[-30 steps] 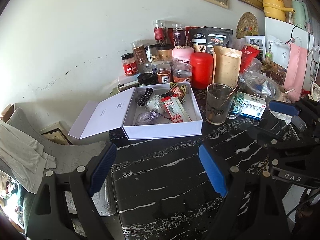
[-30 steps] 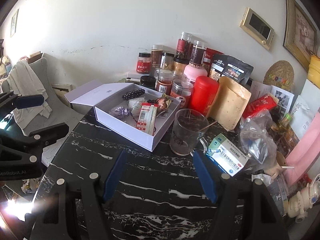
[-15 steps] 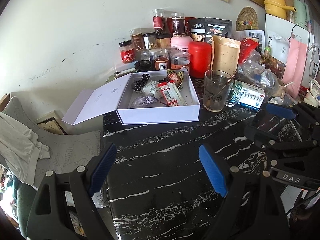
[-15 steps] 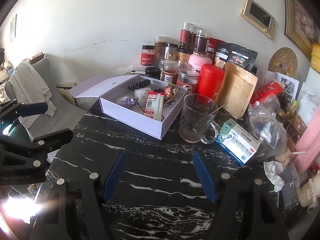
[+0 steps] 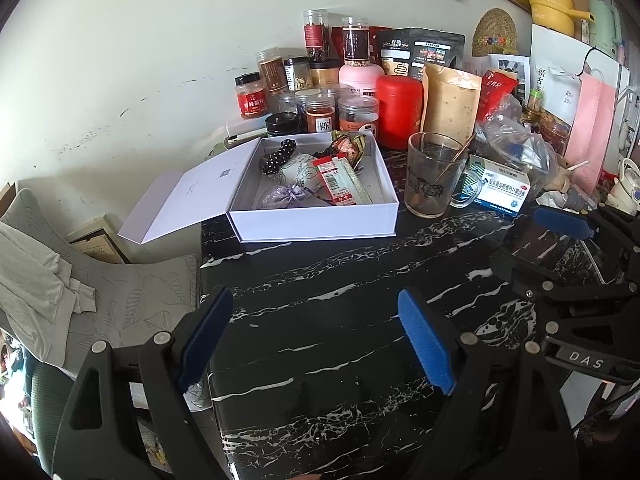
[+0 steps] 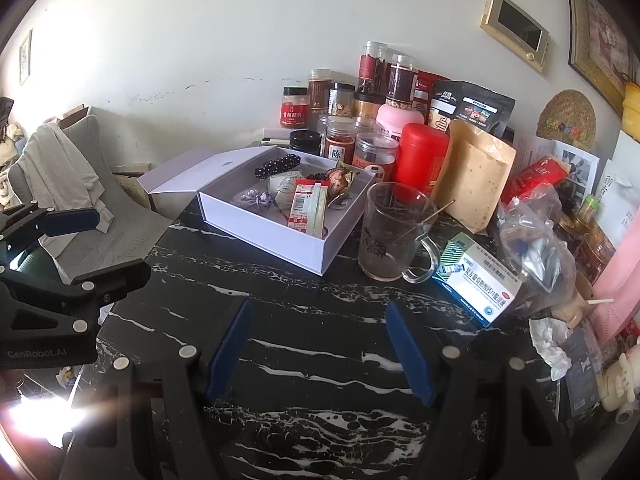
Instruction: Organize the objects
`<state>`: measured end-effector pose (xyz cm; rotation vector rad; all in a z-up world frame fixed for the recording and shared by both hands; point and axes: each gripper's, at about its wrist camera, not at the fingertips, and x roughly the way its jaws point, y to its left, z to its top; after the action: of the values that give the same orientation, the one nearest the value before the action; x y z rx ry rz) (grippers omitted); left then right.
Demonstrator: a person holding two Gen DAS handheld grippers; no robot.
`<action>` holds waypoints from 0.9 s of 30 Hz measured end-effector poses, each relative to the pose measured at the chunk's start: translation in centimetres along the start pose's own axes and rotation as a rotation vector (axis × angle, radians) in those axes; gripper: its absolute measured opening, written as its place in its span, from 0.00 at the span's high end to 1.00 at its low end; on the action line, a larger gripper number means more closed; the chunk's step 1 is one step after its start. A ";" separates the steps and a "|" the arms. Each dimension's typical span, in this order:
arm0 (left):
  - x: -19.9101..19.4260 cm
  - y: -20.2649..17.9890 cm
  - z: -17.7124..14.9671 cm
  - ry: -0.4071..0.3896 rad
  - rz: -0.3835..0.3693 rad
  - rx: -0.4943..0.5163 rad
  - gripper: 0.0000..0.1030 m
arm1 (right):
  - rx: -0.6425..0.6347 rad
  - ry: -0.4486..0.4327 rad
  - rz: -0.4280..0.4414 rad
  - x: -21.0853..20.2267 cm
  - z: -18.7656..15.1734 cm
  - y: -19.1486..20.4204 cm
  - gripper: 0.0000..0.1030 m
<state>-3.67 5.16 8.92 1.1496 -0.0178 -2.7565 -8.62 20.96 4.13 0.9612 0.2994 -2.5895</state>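
An open white box [image 5: 316, 220] [image 6: 260, 232] lies on the black marble table [image 5: 340, 320], its lid folded out to the left. Inside are dark beads [image 5: 278, 154], a red-and-white packet [image 5: 334, 178], a purple sachet and sweets. To its right stand a glass mug [image 5: 430, 176] [image 6: 384, 236] with a stick in it and a medicine box [image 5: 500, 192] [image 6: 476, 280]. My left gripper [image 5: 312, 304] [image 6: 100, 246] hangs open over bare tabletop in front of the box. My right gripper [image 6: 317, 312] [image 5: 536, 240] is open too, empty, in front of the mug.
Several spice jars [image 5: 320, 112], a red canister [image 5: 400, 112], a brown pouch [image 5: 450, 104] and bags crowd the wall behind the box. Plastic bags and a pink paper bag [image 5: 592, 128] fill the right. A grey chair [image 5: 100, 300] with cloth stands past the table's left edge.
The left gripper has sunk slightly, so the box and jars sit higher in its view. The right gripper has hardly moved. Both stay open and empty.
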 end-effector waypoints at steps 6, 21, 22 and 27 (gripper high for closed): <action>0.0 0.1 0.0 0.002 -0.010 -0.010 0.19 | -0.002 -0.006 0.000 -0.2 0.0 0.0 0.32; 0.2 -0.2 -0.3 0.007 -0.009 -0.004 0.19 | -0.005 -0.003 -0.002 -0.3 -0.1 0.0 0.32; 0.2 -0.3 -0.3 0.008 -0.009 -0.003 0.19 | -0.004 -0.002 -0.002 -0.2 -0.2 0.0 0.32; 0.3 -0.4 -0.5 0.010 -0.008 -0.005 0.19 | -0.005 0.001 0.002 -0.2 -0.2 0.0 0.32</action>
<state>-3.59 5.54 8.38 1.1647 -0.0043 -2.7563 -8.33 21.07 4.09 0.9601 0.3054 -2.5857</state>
